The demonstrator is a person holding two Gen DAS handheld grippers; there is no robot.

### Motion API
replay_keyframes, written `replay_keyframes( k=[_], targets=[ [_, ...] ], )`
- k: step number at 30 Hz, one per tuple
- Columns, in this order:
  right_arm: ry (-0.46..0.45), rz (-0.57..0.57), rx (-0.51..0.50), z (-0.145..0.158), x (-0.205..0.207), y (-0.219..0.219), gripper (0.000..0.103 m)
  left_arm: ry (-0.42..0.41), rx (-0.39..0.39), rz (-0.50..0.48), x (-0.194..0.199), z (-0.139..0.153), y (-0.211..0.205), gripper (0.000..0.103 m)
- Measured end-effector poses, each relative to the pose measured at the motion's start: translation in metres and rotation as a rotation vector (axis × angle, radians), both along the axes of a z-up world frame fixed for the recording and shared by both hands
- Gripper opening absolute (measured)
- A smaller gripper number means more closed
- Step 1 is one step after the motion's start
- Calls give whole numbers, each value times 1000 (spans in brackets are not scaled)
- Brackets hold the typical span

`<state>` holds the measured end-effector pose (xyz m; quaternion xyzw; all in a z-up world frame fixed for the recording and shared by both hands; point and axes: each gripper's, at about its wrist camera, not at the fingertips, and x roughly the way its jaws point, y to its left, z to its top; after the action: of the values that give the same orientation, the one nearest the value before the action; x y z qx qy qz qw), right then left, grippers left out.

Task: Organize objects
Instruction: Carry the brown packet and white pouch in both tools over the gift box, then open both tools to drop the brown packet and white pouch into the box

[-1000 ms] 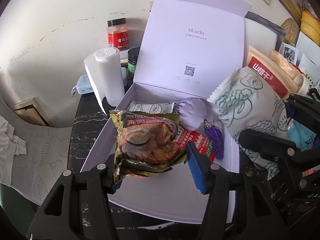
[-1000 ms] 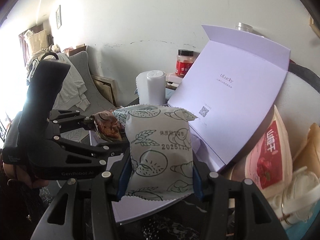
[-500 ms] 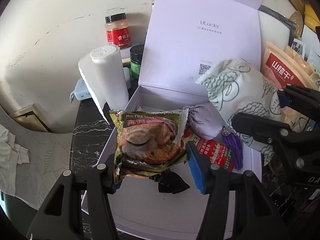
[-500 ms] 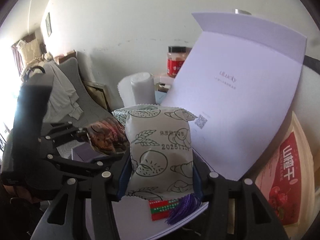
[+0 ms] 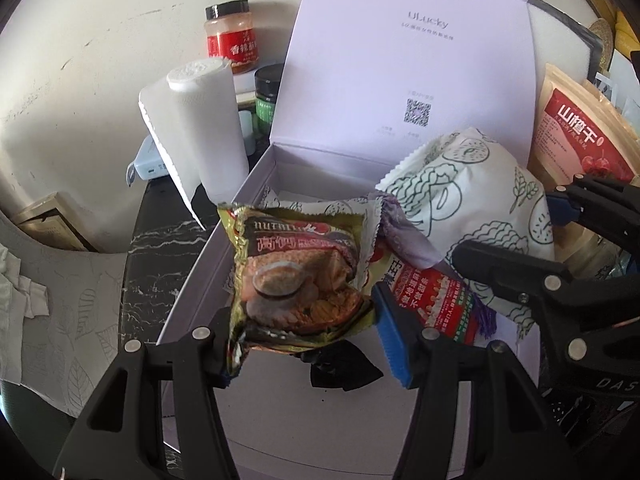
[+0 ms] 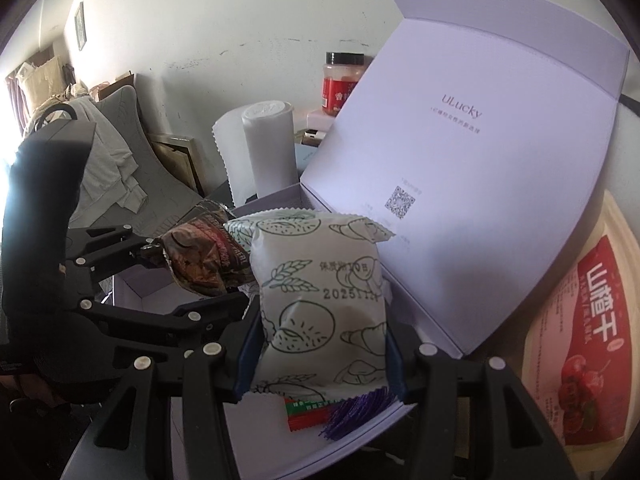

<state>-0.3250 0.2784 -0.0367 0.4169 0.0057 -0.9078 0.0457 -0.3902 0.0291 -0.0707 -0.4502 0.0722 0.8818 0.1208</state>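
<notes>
My left gripper [image 5: 308, 344] is shut on a brown and gold snack packet [image 5: 296, 280] and holds it above the open lilac gift box [image 5: 320, 420]. My right gripper [image 6: 320, 348] is shut on a white bread packet with line drawings [image 6: 320, 304], held over the box's right side; it also shows in the left wrist view [image 5: 468, 208]. Inside the box lie another white patterned packet [image 5: 320, 208], a purple tasselled pouch [image 5: 404, 240], a red and green sachet [image 5: 436, 300] and a small black item [image 5: 340, 372]. The box lid [image 6: 460, 168] stands open behind.
A white paper towel roll [image 5: 208, 132] stands left of the box on the black marble table [image 5: 160, 248]. A red-labelled jar [image 5: 230, 36] and a dark green jar [image 5: 268, 100] stand by the wall. Red hawthorn snack bags [image 5: 576, 132] lean at the right.
Both grippers have moved closer over the box with their packets still held. The box and its lid now loom larger, and the black item in the box has come into view.
</notes>
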Motion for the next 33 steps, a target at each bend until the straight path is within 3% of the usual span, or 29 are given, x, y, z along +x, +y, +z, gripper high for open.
replay_keyframes(
  k=[14, 21, 33],
  targets=[
    [-104, -31, -4, -26, -14, 3, 54, -46, 24, 58, 1, -17, -10, 56],
    [-122, -33, -8, -28, -15, 4, 55, -29, -18, 68, 4, -13, -9, 68],
    [-63, -17, 24, -5, -2, -4, 59, -3, -8, 127, 23, 17, -24, 71]
  ],
)
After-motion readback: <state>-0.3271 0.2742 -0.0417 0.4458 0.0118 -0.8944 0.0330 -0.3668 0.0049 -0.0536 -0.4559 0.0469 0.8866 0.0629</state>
